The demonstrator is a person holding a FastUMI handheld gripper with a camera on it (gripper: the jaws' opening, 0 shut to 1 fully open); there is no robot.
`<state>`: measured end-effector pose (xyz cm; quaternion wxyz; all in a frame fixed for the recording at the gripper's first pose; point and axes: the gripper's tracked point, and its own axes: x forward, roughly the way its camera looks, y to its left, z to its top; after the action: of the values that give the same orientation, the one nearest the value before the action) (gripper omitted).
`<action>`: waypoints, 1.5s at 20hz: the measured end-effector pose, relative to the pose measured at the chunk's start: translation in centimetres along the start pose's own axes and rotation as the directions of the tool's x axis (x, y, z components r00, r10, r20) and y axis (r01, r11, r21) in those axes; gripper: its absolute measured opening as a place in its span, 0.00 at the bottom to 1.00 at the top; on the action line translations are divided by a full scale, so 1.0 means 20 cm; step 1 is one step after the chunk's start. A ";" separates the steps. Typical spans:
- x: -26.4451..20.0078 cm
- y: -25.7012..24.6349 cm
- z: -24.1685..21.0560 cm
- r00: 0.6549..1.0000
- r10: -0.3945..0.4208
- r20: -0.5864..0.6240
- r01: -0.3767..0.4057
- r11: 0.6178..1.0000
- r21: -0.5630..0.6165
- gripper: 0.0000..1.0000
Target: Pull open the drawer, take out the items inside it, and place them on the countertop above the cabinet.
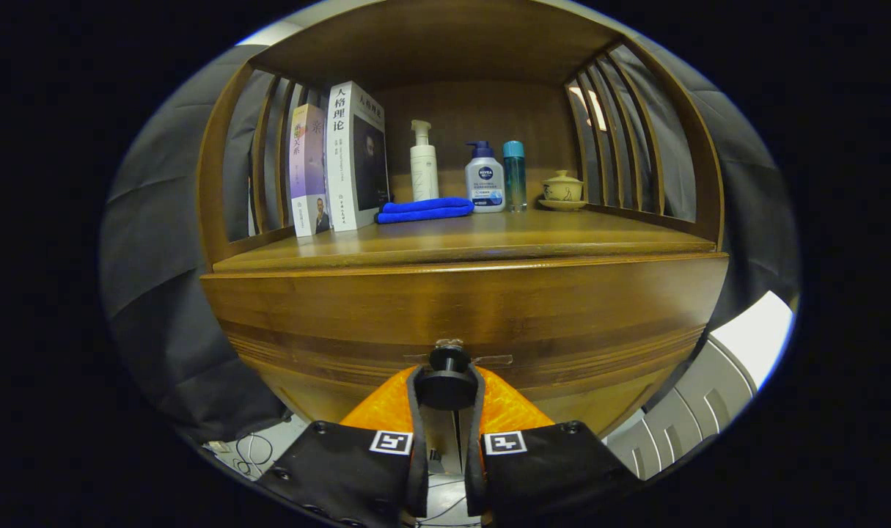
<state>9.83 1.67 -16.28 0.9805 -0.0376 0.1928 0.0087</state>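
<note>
The drawer is seen closed, set in the cabinet front just below the countertop. Its round knob is clasped by the gripper — both fingers are pressed against its sides, the jaws narrowed to the knob's width. On the countertop, far back, two books are stood at the left, a folded blue cloth laid beside them; a pump bottle, a lotion bottle and a slim teal bottle follow rightward — then a lidded cup.
</note>
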 end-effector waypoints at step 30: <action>-0.76 0.05 -0.32 0.995 0.101 0.024 -0.098 0.989 -0.114 0.22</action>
<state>-6.73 2.20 -16.52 0.9778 -0.0831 0.1793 0.0691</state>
